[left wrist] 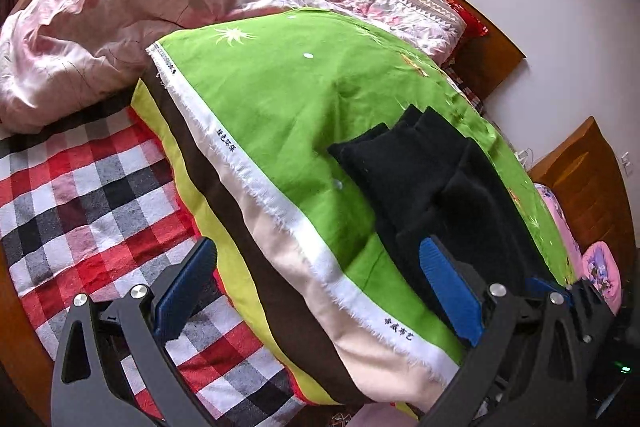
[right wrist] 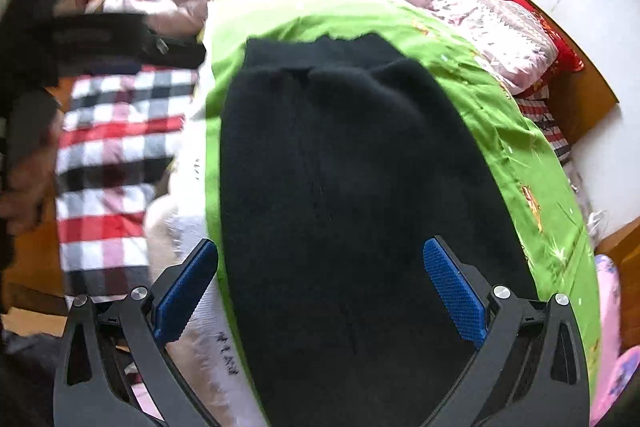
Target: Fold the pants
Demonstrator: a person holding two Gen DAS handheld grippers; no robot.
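Right wrist view: the right gripper (right wrist: 320, 287) hangs with jaws spread wide over the black pants (right wrist: 340, 167), which lie flat ahead of it on the green cloth (right wrist: 500, 115), laid out ready for folding. The left gripper (left wrist: 316, 287), also spread and empty, has the pants just beyond its right finger.

The bed (left wrist: 24, 327) has a wooden frame and is covered by a red, white and black checked sheet (left wrist: 92, 195). On the sheet lies a green cloth (left wrist: 280, 99) with a white frayed edge. Black pants (right wrist: 340, 187) lie flat on the green cloth. Behind the green cloth, a pink crumpled quilt (left wrist: 100, 23) is heaped.
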